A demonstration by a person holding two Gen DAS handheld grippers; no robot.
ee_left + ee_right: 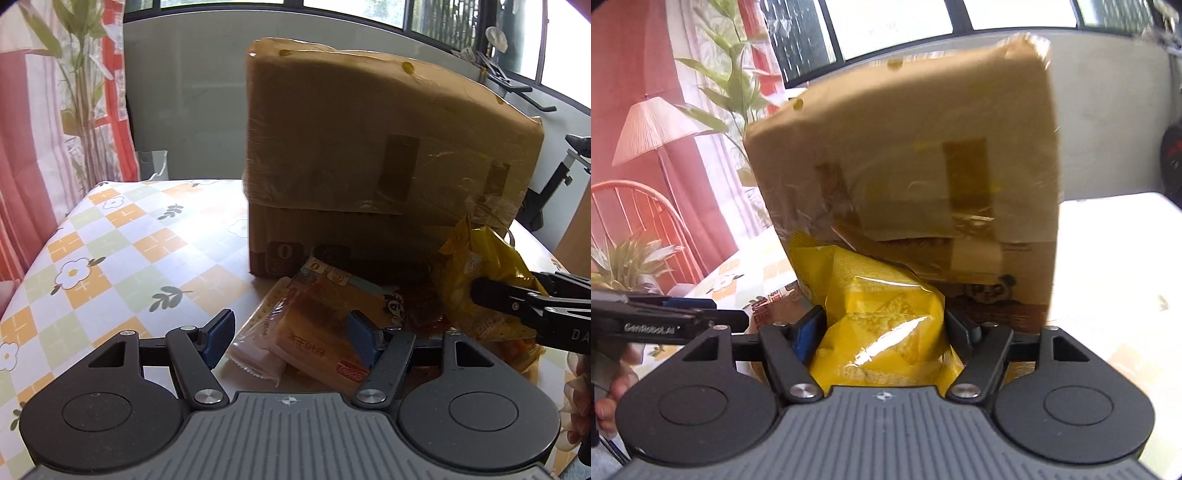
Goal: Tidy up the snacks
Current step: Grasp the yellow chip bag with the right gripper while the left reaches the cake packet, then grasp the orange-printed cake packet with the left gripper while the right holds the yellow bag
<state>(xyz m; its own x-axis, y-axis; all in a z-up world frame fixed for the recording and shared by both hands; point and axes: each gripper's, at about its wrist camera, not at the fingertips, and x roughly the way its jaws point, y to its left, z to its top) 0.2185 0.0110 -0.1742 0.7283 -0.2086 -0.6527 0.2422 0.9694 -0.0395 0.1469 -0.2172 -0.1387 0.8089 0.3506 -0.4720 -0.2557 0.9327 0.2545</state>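
Observation:
My left gripper (291, 328) hovers low over a small pile of snacks on the chequered tablecloth (110, 240). Its blue pads (219, 334) stand apart around an orange toast packet (317, 332) and a pale wafer packet (258, 343), and I see no pressing. A reddish packet (424, 310) lies just right of them. My right gripper (882, 325) is shut on a crinkled yellow snack bag (882, 314), its pads denting both sides. In the left wrist view the right gripper (480, 291) holds the yellow snack bag (476, 266) at the right. A tall taped cardboard box (369, 166) stands right behind the snacks.
The cardboard box (905, 166) fills the middle of the right wrist view, and the left gripper (735, 317) reaches in from the left. A curtain (33, 147), a plant, a lamp (653, 125) and an orange chair (635, 206) stand beyond the table's left edge. A white paper bag (153, 164) sits past the far edge.

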